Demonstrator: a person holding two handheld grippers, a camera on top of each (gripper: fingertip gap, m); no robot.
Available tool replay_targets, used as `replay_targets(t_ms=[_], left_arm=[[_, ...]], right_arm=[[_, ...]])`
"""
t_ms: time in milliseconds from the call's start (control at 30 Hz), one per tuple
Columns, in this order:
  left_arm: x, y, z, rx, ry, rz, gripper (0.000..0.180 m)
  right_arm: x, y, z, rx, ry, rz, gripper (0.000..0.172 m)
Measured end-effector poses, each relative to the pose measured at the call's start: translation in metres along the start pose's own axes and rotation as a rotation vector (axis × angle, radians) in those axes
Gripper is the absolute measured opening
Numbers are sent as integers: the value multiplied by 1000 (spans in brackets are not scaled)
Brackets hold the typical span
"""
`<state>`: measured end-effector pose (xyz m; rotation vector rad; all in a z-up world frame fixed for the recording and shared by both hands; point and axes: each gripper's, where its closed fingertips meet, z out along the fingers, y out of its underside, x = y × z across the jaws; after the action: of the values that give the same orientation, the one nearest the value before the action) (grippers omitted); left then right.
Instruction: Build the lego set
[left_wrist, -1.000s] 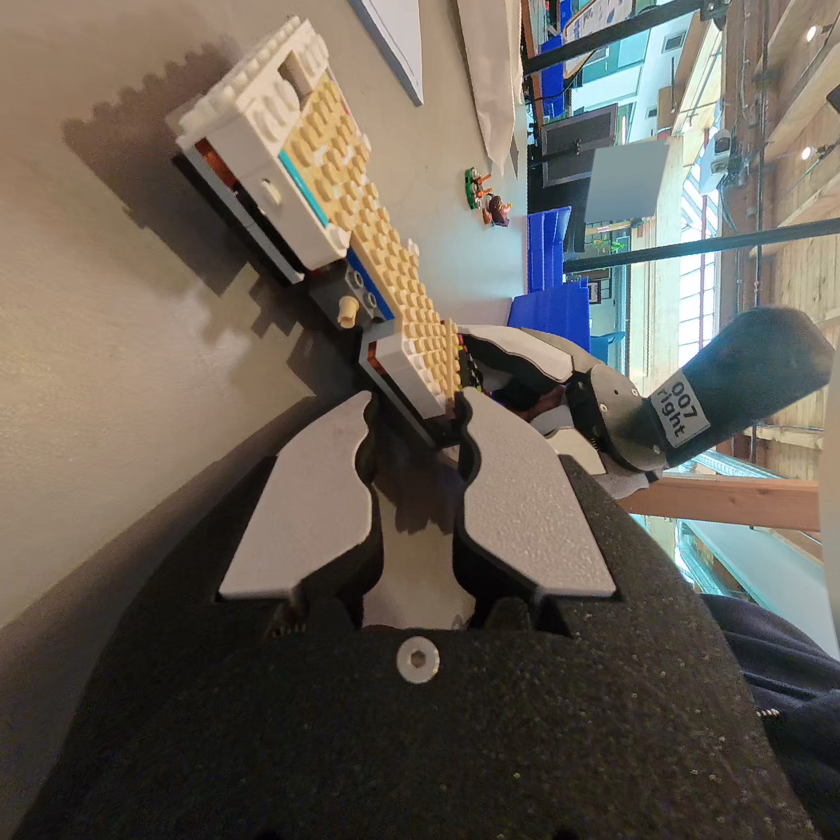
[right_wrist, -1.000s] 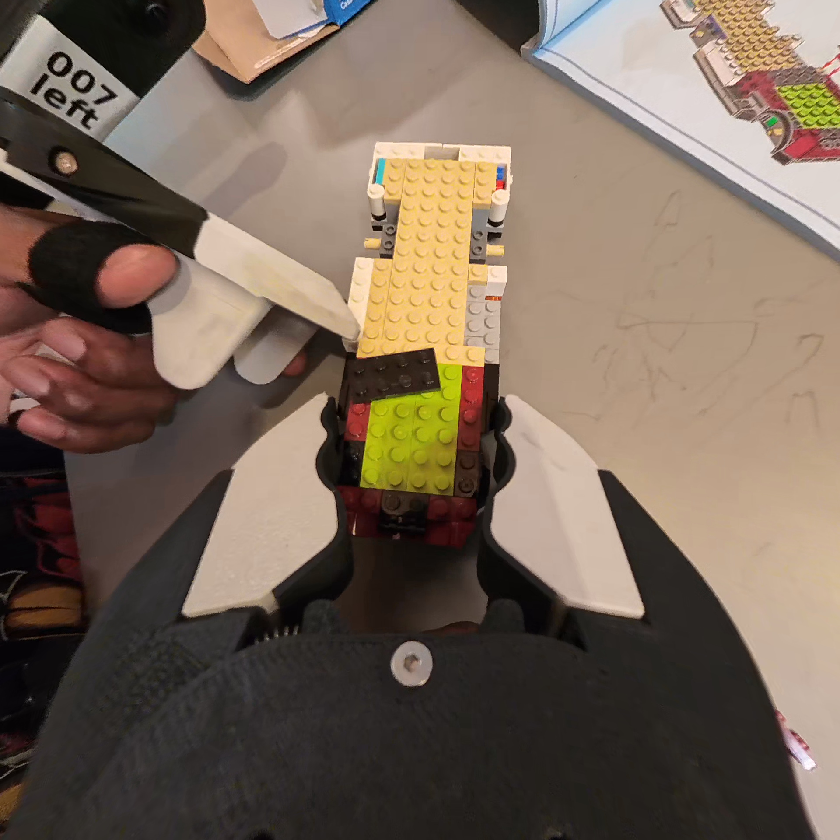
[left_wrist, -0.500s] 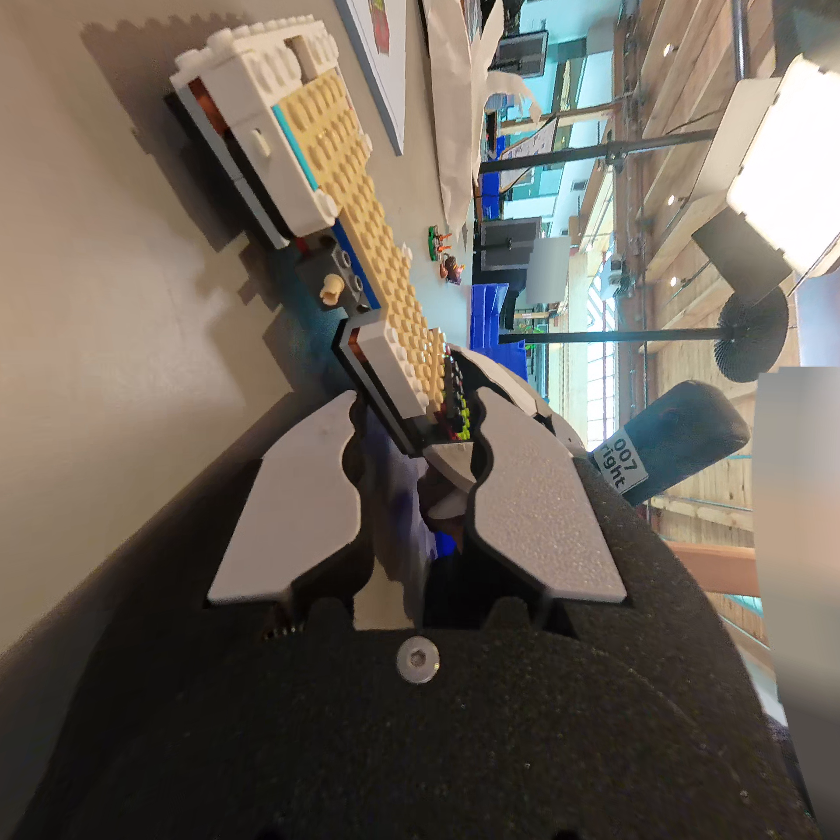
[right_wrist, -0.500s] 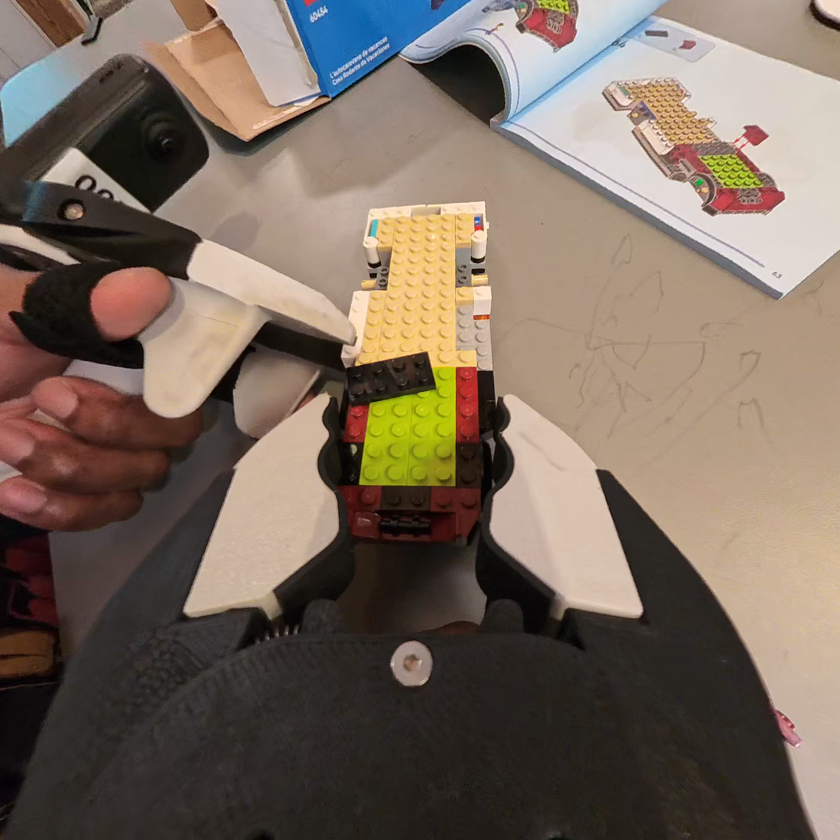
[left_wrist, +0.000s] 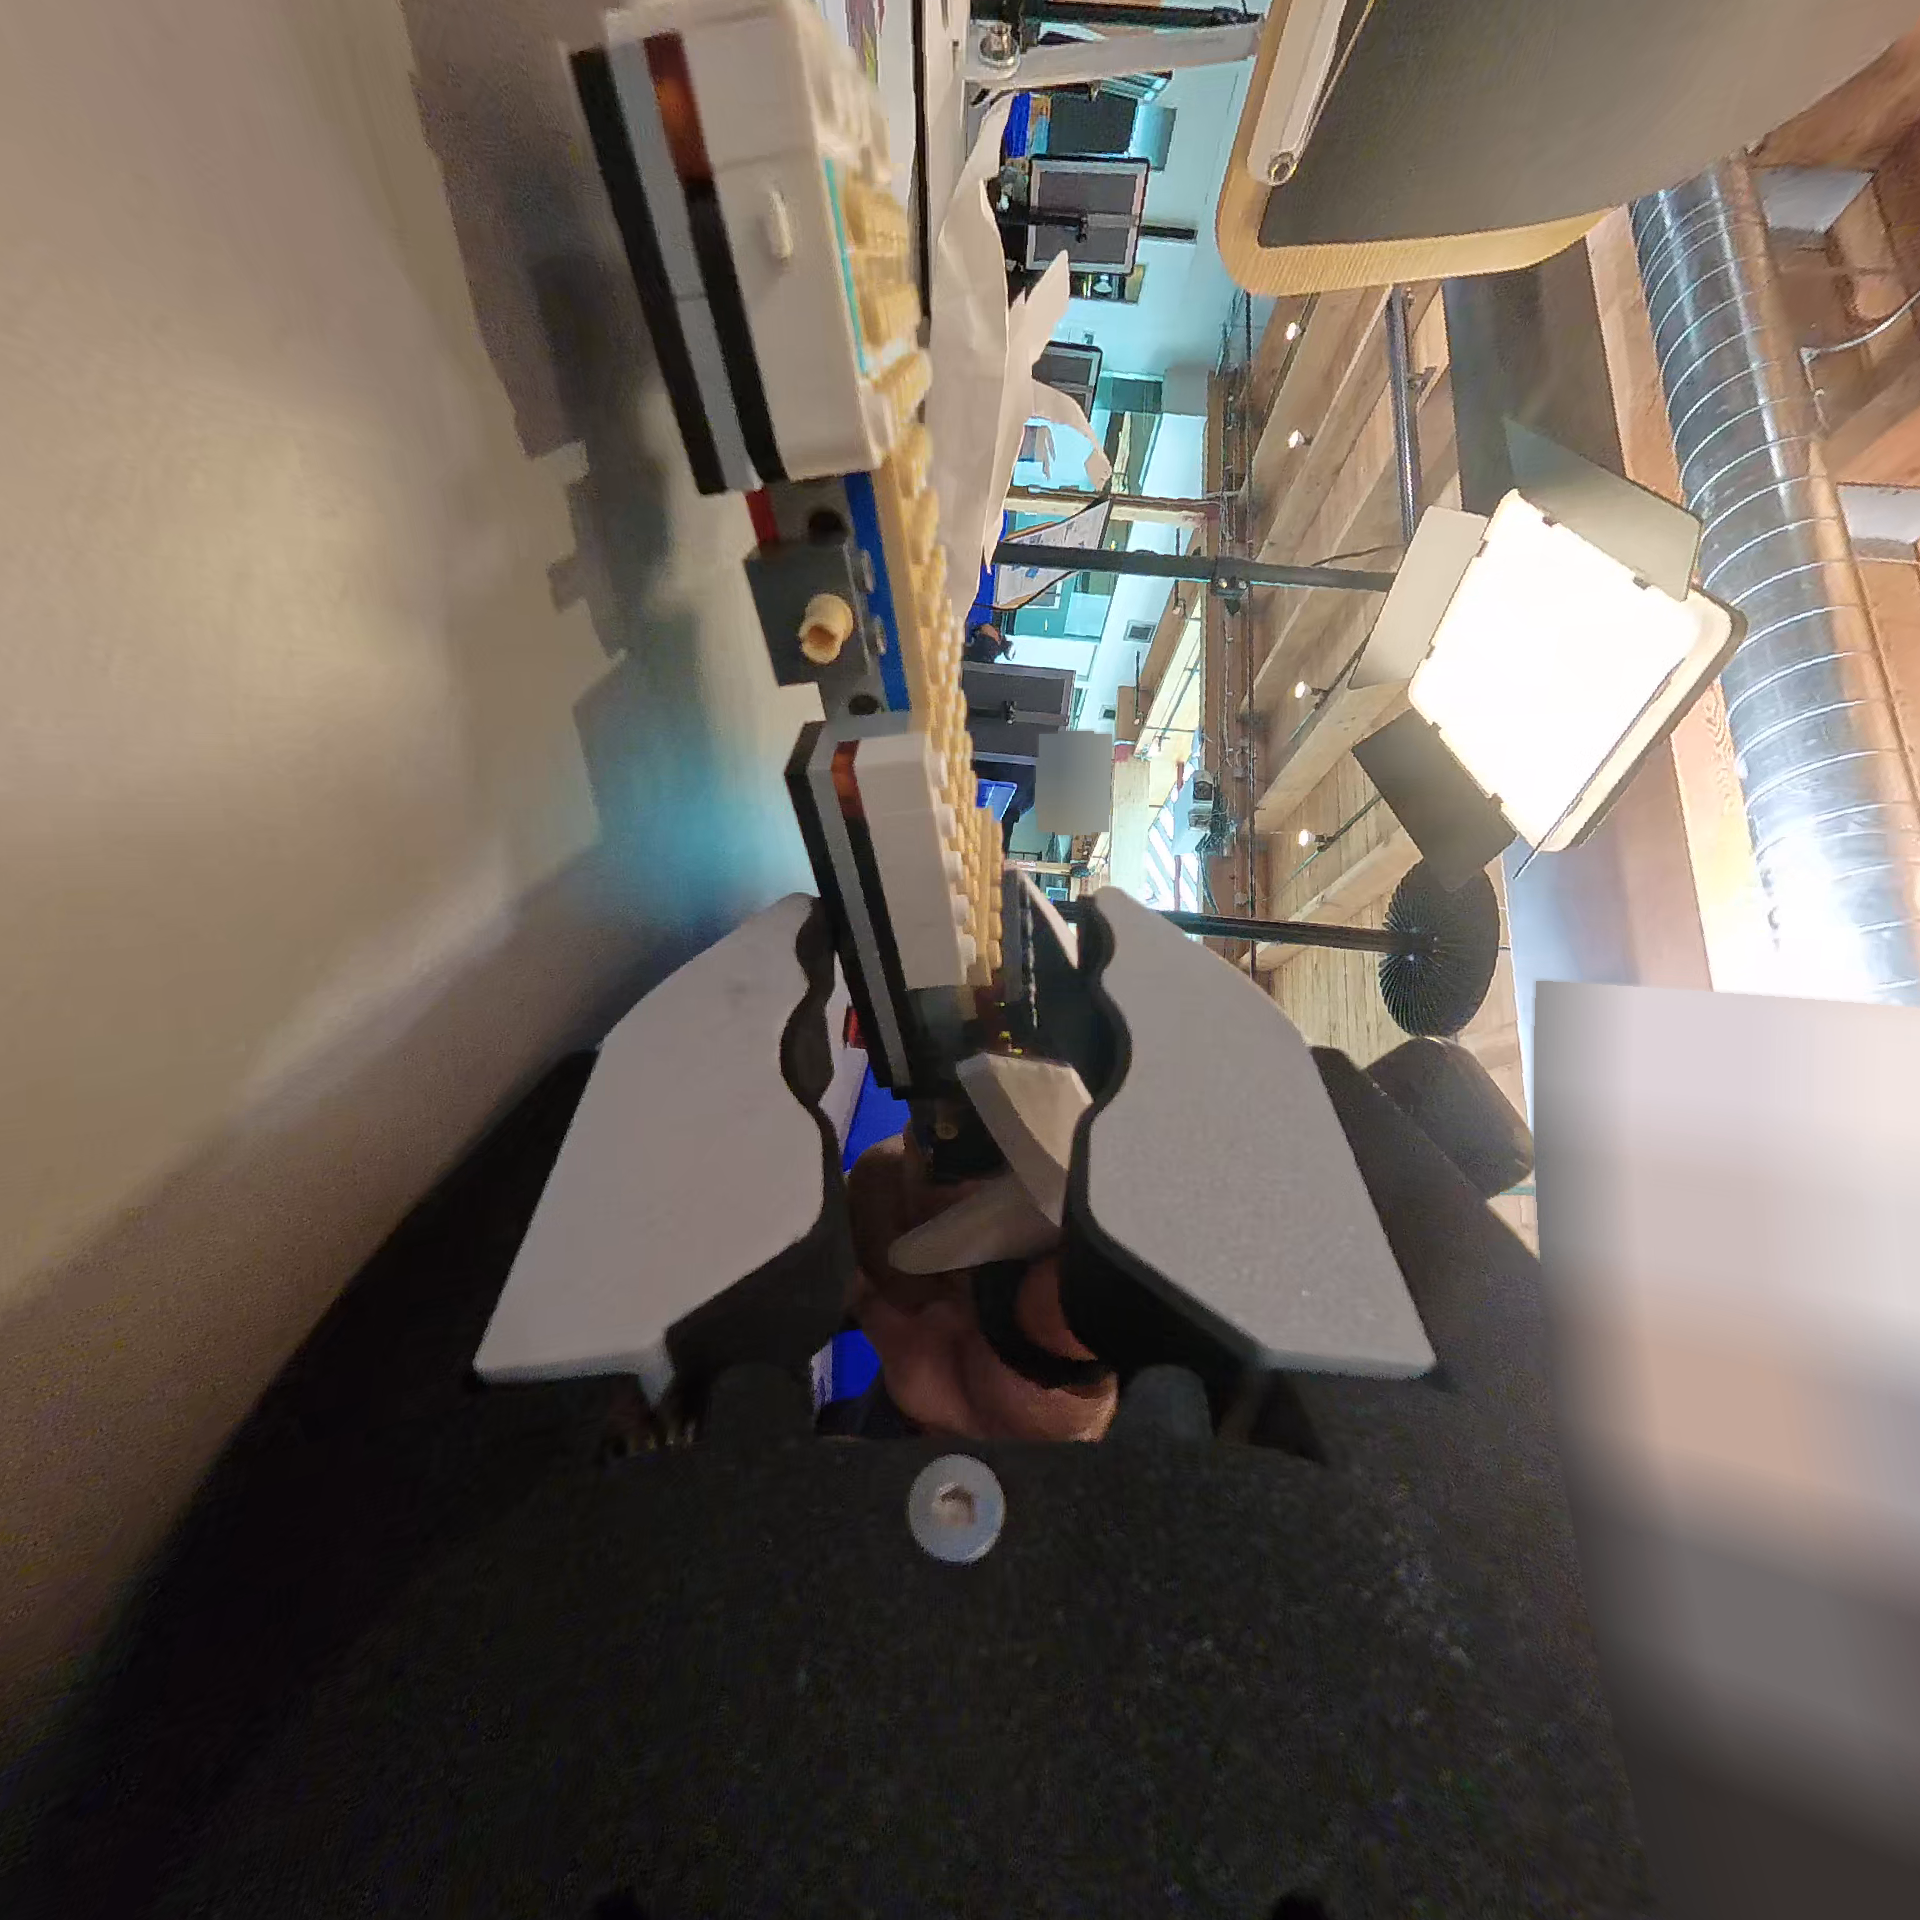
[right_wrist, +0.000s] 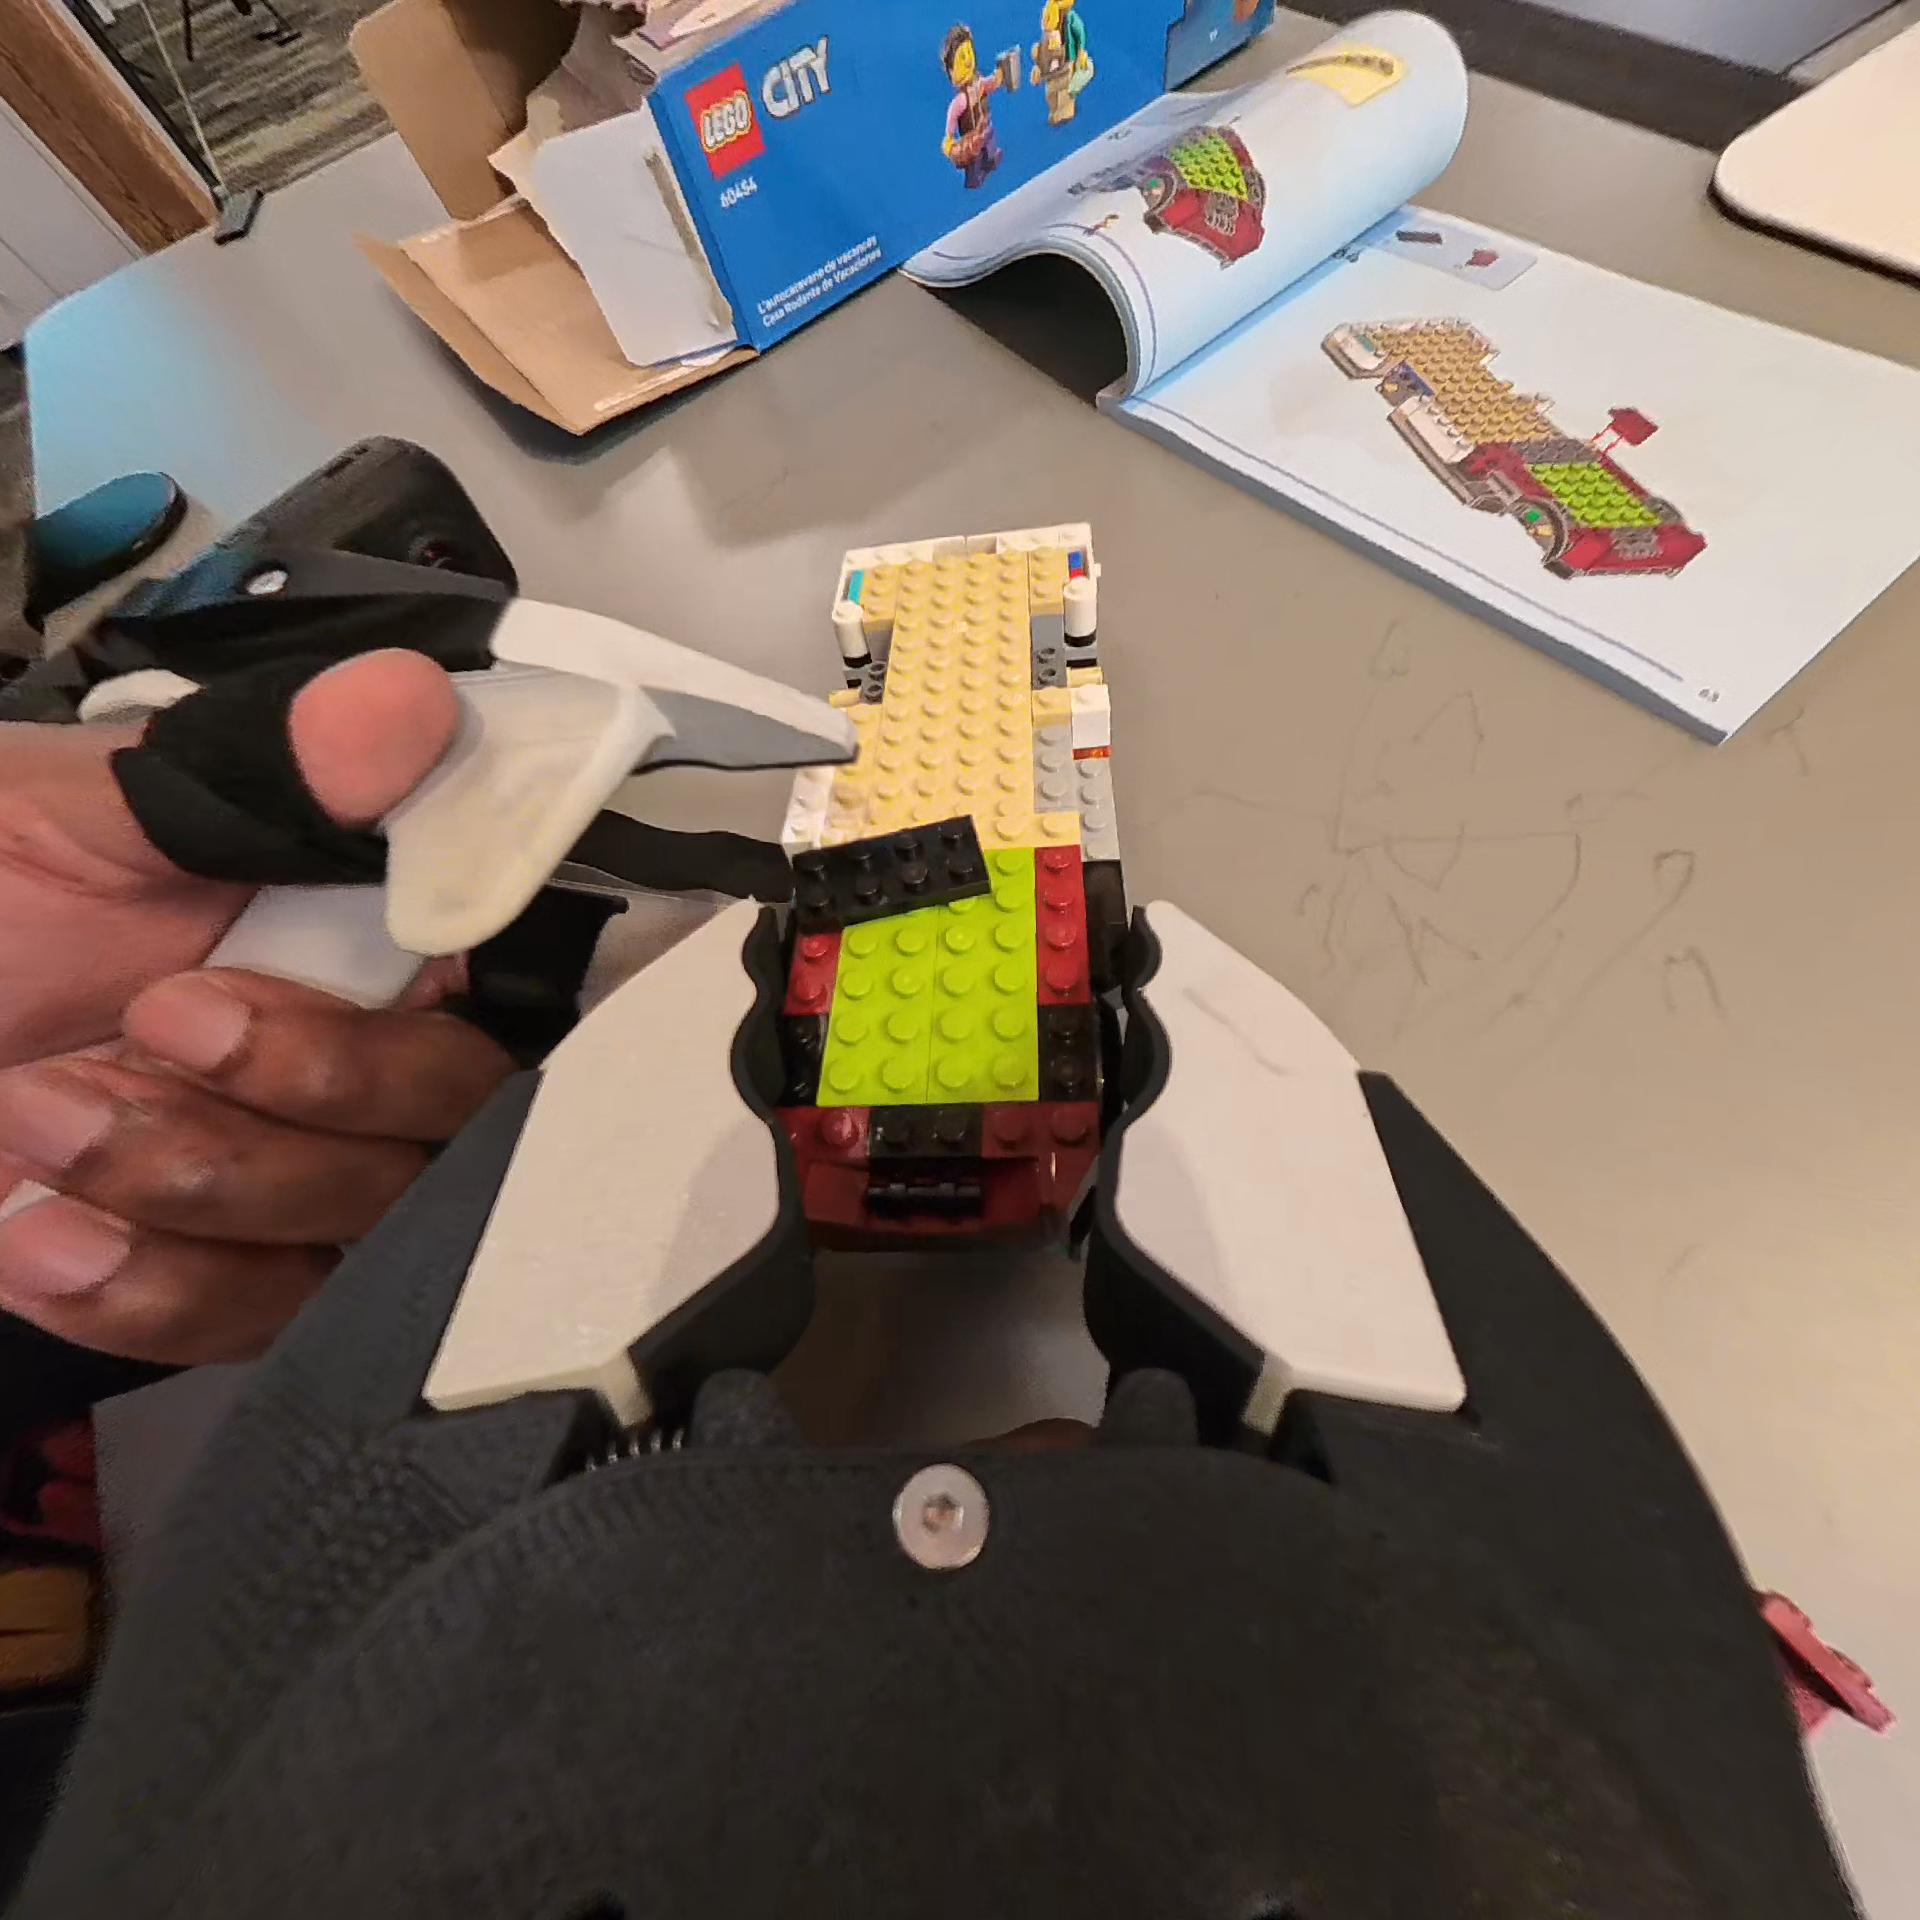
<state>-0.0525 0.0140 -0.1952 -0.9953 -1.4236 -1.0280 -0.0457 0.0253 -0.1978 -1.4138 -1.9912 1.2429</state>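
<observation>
While the right hand-held gripper (right_wrist: 940, 1023) clamps the brick model (right_wrist: 961, 831), the left hand-held gripper (right_wrist: 821, 805) gapes beside a printed blue box (right_wrist: 894, 135).

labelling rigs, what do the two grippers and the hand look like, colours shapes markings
Both grippers, left and right, match: pale grey wedge-shaped fingers lined with wavy black pads, on a rounded black textured body with one silver hex screw. The hand on the left gripper has a black band around the thumb, which rests on a cream trigger paddle.
</observation>
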Motion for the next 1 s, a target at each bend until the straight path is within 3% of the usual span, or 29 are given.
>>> replay_targets(t_ms=[133, 200, 533, 700, 1000], left_arm=[[3, -2, 3, 22, 25, -3, 37], [1, -4, 3, 25, 26, 17, 24], [5, -8, -1, 0, 19, 147, 24], [4, -11, -5, -1, 4, 189, 24], [2, -10, -7, -25, -6, 217, 24]], right_arm=[[-10, -4, 1, 27, -44, -1, 63], [-12, -4, 1, 35, -45, -16, 63], [-21, -20, -10, 130, -89, -157, 59], [-35, -23, -24, 183, -122, -437, 60], [-57, 13, -26, 87, -97, -1043, 67]])
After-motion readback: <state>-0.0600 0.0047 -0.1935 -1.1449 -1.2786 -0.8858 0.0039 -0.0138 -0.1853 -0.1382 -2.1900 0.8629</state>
